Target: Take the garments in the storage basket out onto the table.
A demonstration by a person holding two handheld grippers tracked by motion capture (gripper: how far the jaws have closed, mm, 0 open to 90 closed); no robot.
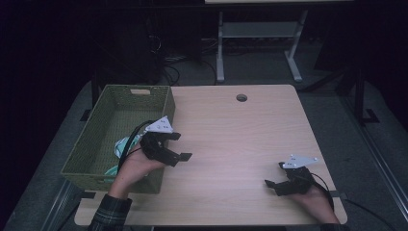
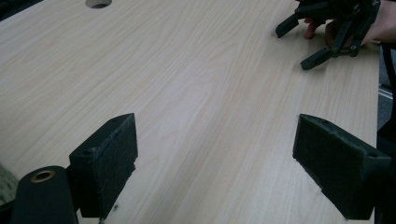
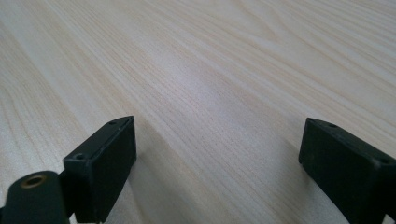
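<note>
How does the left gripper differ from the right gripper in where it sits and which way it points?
The left gripper is by the green basket's right wall, at the table's left side; the right gripper is near the table's front right corner, away from the basket. The left gripper's jaws point right, toward the table's middle; the right gripper's point left. Both are black, hand-held, open and hold nothing.
</note>
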